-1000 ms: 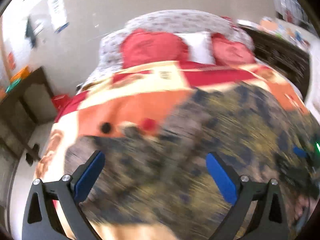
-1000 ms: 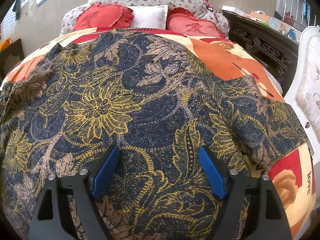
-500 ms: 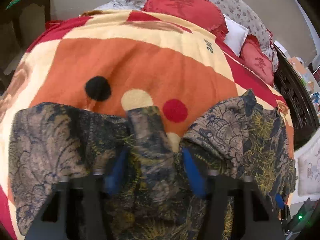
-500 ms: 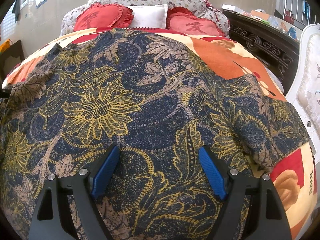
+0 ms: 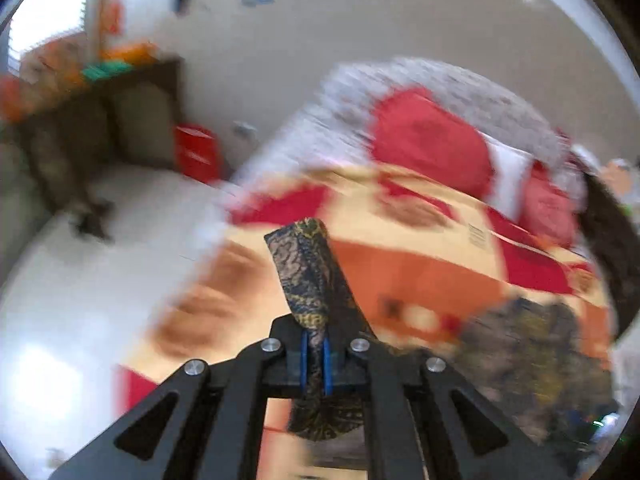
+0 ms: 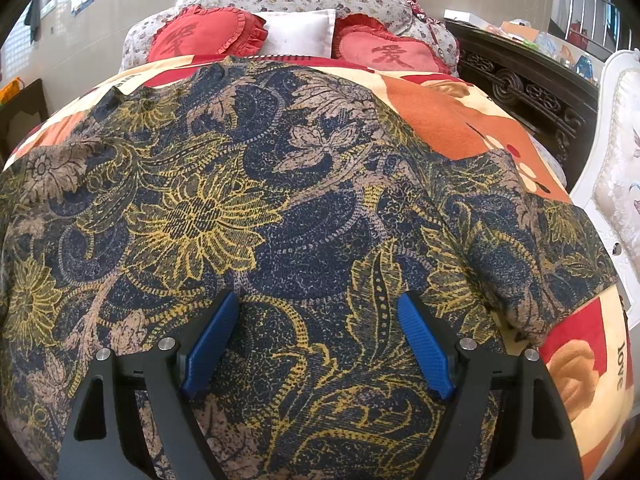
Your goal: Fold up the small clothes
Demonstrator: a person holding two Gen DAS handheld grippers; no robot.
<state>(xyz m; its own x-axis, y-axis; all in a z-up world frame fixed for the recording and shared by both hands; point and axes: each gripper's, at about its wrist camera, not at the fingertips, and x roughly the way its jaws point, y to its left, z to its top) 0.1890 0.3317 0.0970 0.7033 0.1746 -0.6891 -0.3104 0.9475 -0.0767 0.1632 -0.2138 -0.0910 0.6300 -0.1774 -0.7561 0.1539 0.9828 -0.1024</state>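
Floral garment (image 6: pixel 256 216) in navy and gold lies spread across the bed (image 6: pixel 452 120), and half a second ago our left gripper (image 5: pixel 315 354) straddled a fold of it; now it has pinched that strip and lifted it, so a fold looks under way. Our right gripper (image 6: pixel 318 350) hovers spread above the cloth near the bed's foot edge, holding nothing. Red heart cushions (image 6: pixel 208 34) sit at the head edge, well clear.
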